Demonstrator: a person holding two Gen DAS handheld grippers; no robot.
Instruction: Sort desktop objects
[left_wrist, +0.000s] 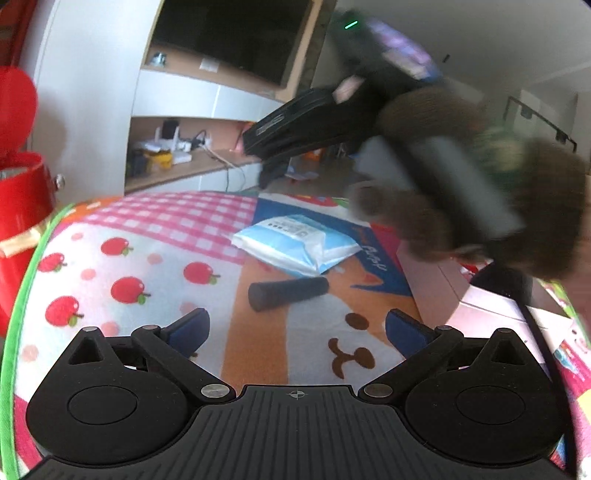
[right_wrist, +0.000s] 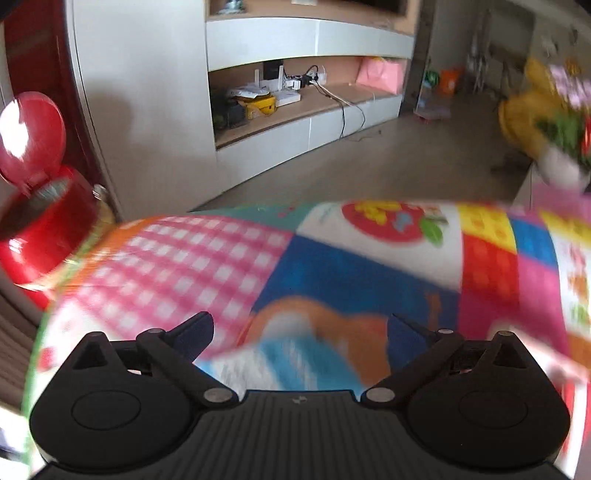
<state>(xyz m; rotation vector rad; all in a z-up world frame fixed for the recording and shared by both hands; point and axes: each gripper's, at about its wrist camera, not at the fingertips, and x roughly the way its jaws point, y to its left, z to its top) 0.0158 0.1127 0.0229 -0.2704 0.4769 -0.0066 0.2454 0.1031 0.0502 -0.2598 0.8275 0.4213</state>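
A dark cylinder (left_wrist: 288, 293) lies on the patchwork cloth (left_wrist: 155, 258), just ahead of my left gripper (left_wrist: 297, 326), which is open with nothing between its fingers. Beyond the cylinder rests a blue and white packet (left_wrist: 295, 240). Over the table's far right, blurred, a hand in a fuzzy brown sleeve (left_wrist: 443, 221) holds the right gripper's black housing (left_wrist: 295, 125). In the right wrist view my right gripper (right_wrist: 301, 328) is open above the cloth (right_wrist: 184, 258). The blurred blue and white packet (right_wrist: 280, 354) shows low between its fingers, and the pads are not on it.
A red lidded bin (left_wrist: 18, 192) (right_wrist: 40, 221) stands off the table's left edge. A pink and white box (left_wrist: 495, 314) sits at the right of the table. A flower pot (right_wrist: 565, 155) stands at the far right. A white wall unit (right_wrist: 295, 110) is beyond the floor.
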